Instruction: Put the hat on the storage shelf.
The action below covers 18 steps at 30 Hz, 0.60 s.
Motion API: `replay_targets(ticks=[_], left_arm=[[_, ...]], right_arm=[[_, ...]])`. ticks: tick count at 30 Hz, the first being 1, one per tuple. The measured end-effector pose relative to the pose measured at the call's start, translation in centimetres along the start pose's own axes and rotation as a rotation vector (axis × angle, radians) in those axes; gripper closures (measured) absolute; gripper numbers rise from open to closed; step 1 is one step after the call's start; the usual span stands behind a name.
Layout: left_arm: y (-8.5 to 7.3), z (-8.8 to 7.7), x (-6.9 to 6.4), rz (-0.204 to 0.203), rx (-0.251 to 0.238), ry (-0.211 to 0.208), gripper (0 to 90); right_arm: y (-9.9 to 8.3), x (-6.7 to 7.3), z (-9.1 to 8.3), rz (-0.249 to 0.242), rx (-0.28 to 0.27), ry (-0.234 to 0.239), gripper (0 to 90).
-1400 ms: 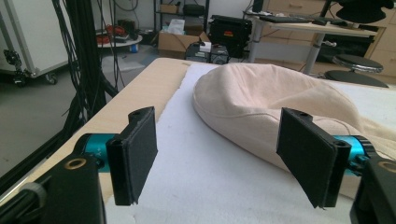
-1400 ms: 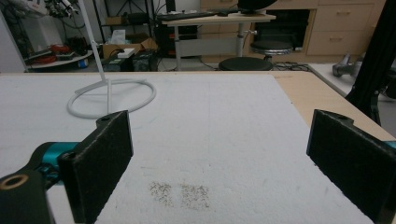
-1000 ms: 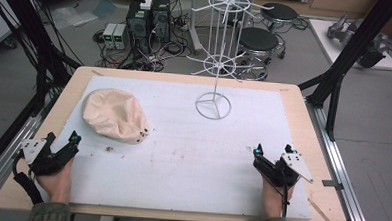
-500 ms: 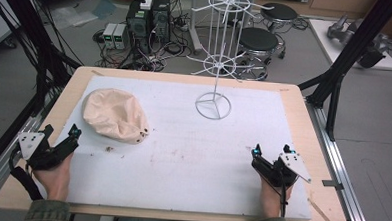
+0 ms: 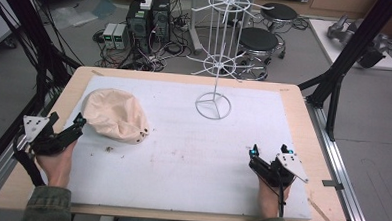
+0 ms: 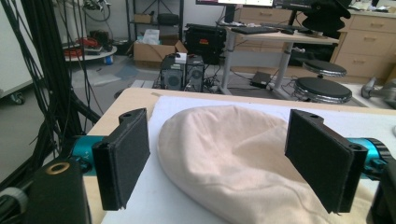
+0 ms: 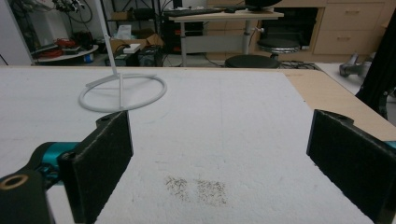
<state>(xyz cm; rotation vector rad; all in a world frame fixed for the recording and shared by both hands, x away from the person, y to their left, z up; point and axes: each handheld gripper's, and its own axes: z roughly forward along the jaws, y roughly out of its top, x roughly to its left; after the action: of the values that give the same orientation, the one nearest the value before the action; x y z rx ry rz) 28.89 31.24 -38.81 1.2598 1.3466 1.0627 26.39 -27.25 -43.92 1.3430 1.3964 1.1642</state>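
A cream cloth cap (image 5: 116, 115) lies crumpled on the white mat at the left, and it looms close ahead in the left gripper view as the cap (image 6: 233, 158). My left gripper (image 5: 65, 126) stands open just left of it, its jaws spread wide either side of the cloth without touching. A white wire rack (image 5: 217, 66) rises from a ring base (image 5: 213, 106) at the back middle; the ring base (image 7: 122, 92) lies ahead in the right gripper view. My right gripper (image 5: 268, 152) is open near the front right, nothing between its jaws.
The white mat (image 5: 192, 150) covers a wooden table (image 5: 303, 120). Dark crumbs (image 7: 196, 186) speckle the mat before the right gripper. Black frame posts (image 5: 346, 62) flank the table; stools (image 5: 257, 40), computers and cables stand on the floor behind.
My left gripper has moved forward and right, closer to the cap. The right gripper has barely shifted.
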Motion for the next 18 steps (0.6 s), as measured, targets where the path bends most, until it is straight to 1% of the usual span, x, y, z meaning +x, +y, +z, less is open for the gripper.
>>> replay_targets(ticks=[3,7,14,18], left_arm=[[0.4,0.6,-0.2,0.001,0.01,0.002,22.1],[0.8,1.4,-0.4,0.024,0.032,-0.003,20.8],[1.6,1.8,-0.2,0.004,0.031,-0.007,20.8],[2.0,2.4,0.1,-0.003,0.051,-0.012,20.7]], right_arm=[[0.0,0.0,0.0,-0.002,0.001,-0.001,6.0],[0.0,0.0,0.0,0.004,0.005,-0.003,6.1],[0.0,-0.1,0.0,-0.003,0.0,-0.006,6.1],[0.0,0.0,0.0,-0.003,0.0,-0.004,6.1]])
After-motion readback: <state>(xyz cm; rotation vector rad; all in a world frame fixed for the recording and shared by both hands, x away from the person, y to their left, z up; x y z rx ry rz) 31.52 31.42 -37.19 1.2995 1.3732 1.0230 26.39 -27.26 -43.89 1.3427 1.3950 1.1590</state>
